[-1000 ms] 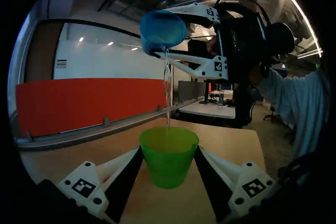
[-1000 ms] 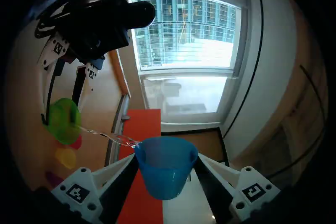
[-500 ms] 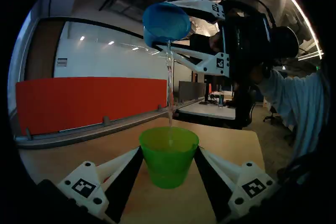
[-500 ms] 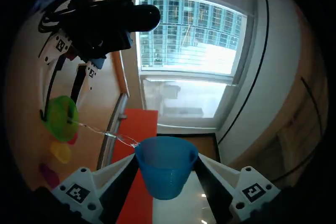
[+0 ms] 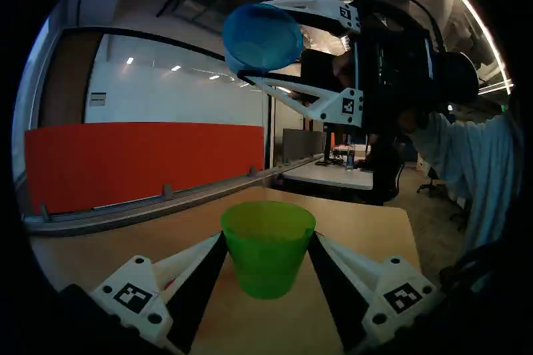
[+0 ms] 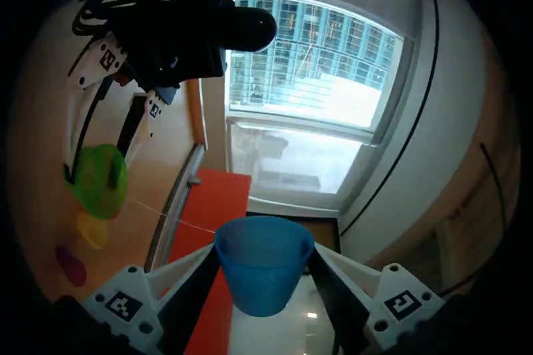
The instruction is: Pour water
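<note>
Wooden table top [image 5: 360, 222] is spread under the green cup [image 5: 268, 258], which is pinched on both sides by the left gripper [image 5: 267, 235] and held upright. Straight above it, well apart, the blue cup [image 5: 261, 38] is squeezed between the fingers of the right gripper [image 6: 264, 248] and is tipped on its side. A very thin line [image 6: 166, 215], perhaps water, is seen between the two cups. Lots of open air is left around the blue cup, so it can likely be turned upright and brought down beside the green cup, away from the table's far edge.
</note>
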